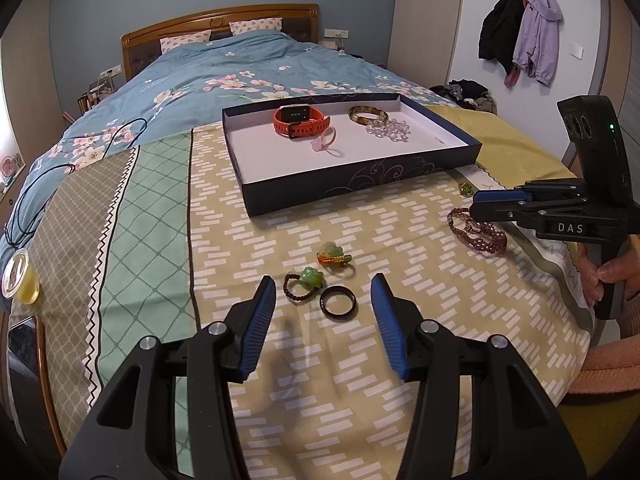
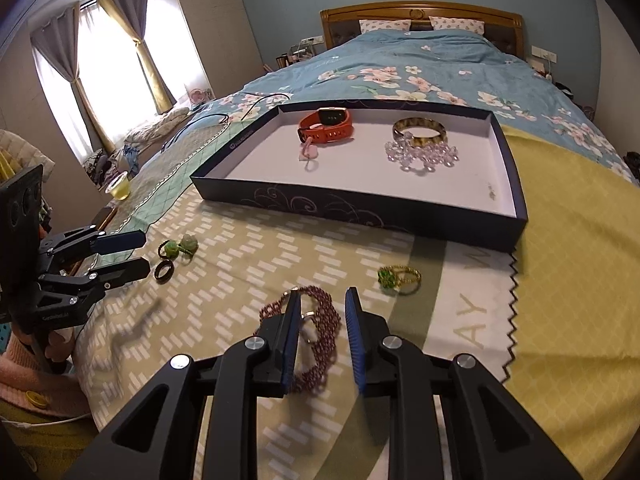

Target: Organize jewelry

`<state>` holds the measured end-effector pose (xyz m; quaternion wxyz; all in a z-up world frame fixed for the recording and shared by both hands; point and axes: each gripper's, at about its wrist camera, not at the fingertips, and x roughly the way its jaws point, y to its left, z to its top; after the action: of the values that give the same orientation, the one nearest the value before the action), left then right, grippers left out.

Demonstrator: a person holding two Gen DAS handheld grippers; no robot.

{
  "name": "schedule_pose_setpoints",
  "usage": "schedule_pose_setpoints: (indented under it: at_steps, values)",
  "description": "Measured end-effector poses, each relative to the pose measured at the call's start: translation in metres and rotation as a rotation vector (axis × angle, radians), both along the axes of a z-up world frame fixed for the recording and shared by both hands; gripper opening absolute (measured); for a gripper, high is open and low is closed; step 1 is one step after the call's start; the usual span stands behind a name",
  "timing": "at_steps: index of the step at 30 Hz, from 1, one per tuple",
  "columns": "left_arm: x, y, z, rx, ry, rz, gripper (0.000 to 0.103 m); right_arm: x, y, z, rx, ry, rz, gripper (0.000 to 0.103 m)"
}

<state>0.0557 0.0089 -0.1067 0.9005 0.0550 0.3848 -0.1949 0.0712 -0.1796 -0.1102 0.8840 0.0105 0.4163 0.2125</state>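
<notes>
A dark tray on the bed holds an orange watch, a tortoiseshell bangle, clear crystal beads and a pink ring. In front of it on the patterned cloth lie a black ring, two green-stone rings and a gold ring with a green stone. My left gripper stands open just before the black ring. My right gripper is open a narrow way over a maroon beaded bracelet. Part of the bracelet lies between its fingers, and the pads do not press on it.
A cup of yellow liquid and a phone sit on a stand at the bed's left edge. A black cable trails over the quilt. A hand grips the right tool's handle. Coats hang on the far wall.
</notes>
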Motion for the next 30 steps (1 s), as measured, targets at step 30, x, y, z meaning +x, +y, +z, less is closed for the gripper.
schedule_pose_setpoints:
  at_steps: [30]
  values:
    - [0.007,0.000,-0.002,0.016,0.010,0.005,0.049,-0.016,-0.005,0.021,0.120,-0.046,0.041,0.004]
